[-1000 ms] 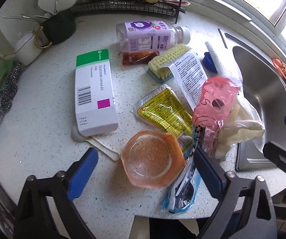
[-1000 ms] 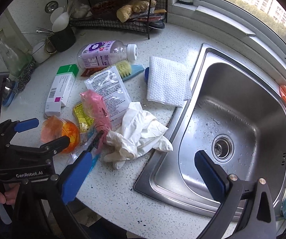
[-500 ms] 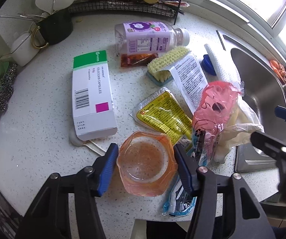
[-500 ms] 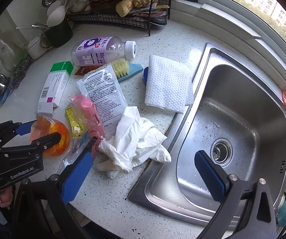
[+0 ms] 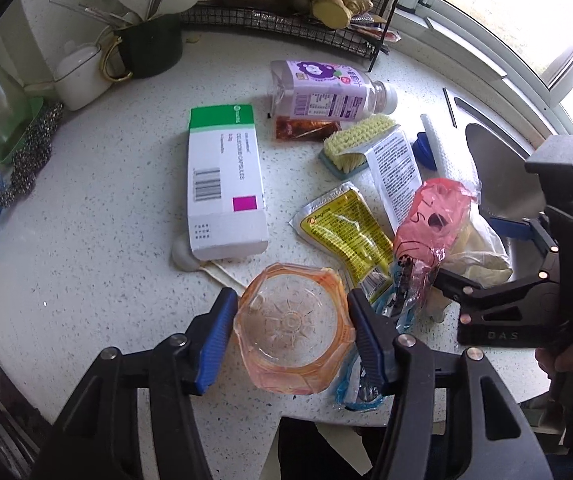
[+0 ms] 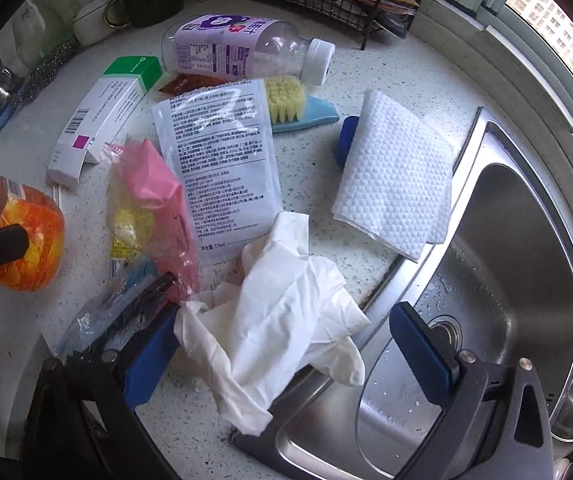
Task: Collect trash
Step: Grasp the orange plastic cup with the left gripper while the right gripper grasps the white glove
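Two tools work the table's near edge — the left tool (image 5: 290, 324), spread a second ago, now pinches the orange cup (image 5: 294, 324); the right tool (image 6: 286, 344), lower than before, is closing around the white glove (image 6: 286, 312) by the sink (image 6: 526, 280) — pickup looks imminent.

Glove (image 6: 286, 312) between counter clutter and sink (image 6: 518, 280)

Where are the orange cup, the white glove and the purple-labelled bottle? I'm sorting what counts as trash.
orange cup (image 5: 292, 322): left wrist view, on its clear base, between the blue pads.
white glove (image 6: 286, 320): right wrist view, on the crumpled palm.
purple-labelled bottle (image 6: 222, 46): right wrist view, on its label.
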A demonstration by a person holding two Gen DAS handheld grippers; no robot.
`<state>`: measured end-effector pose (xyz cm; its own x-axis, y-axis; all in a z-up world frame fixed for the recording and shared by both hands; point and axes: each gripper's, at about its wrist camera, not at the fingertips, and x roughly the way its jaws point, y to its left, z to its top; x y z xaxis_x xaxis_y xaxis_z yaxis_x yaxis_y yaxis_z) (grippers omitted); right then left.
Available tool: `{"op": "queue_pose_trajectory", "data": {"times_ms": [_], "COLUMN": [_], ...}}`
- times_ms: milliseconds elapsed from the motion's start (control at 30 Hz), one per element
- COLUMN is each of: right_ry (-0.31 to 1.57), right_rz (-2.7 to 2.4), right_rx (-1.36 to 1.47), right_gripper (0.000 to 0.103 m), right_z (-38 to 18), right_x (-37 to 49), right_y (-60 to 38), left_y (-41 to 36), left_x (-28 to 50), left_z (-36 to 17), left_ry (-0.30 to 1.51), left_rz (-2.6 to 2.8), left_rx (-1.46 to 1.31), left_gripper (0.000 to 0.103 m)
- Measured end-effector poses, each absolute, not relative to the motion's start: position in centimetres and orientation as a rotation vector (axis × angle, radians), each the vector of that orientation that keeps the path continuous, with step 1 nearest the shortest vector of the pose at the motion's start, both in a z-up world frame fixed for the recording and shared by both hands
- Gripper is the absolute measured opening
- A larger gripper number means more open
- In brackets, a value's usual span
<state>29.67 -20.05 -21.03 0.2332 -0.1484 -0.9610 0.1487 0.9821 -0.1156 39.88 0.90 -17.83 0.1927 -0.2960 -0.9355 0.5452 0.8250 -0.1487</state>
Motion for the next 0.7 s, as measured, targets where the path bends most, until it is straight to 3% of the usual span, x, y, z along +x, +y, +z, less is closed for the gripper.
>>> {"op": "queue_pose_trajectory", "data": {"times_ms": [33, 100, 167, 200, 233, 300, 700], "right_ry": [1.323, 1.336, 1.331, 1.327, 1.327, 1.31, 1.171], "right_rz": [-0.19, -0.173, -0.163, -0.158, -0.152, -0.174, -0.057], "right_rx": [0.001, 0.01, 0.002, 0.007, 0.02, 0.01, 0.052], "right_gripper": [0.083, 0.066, 0.059, 0.05, 0.033, 0.015, 0.012], "right_z": [-21.3, -21.9, -22.2, -22.2, -22.1, -21.6, -14.4], "right_x": [29.7, 29.7, 29.4, 29.5, 29.4, 29.0, 23.2], "right_y": [-20.0, -19.9, -19.9, -19.8, -19.9, -19.8, -19.3], "left_y": [0.9, 1.1, 1.3, 1.3, 1.4, 1.6, 1.8], "left_x": [39.8, 39.5, 39.3, 39.1, 39.0, 38.6, 30.4], "left_z": [-17.9, -18.1, -18.1, -18.1, -18.0, -17.7, -11.9], "left_ry": [1.248, 1.248, 1.246, 1.245, 1.244, 1.24, 1.117], "left_rz": [-0.596, -0.594, -0.586, -0.58, -0.575, -0.567, -0.461], "left_rx": [0.231, 0.221, 0.219, 0.217, 0.213, 0.197, 0.109], "left_gripper": [0.054, 0.054, 0.054, 0.054, 0.054, 0.054, 0.054]}}
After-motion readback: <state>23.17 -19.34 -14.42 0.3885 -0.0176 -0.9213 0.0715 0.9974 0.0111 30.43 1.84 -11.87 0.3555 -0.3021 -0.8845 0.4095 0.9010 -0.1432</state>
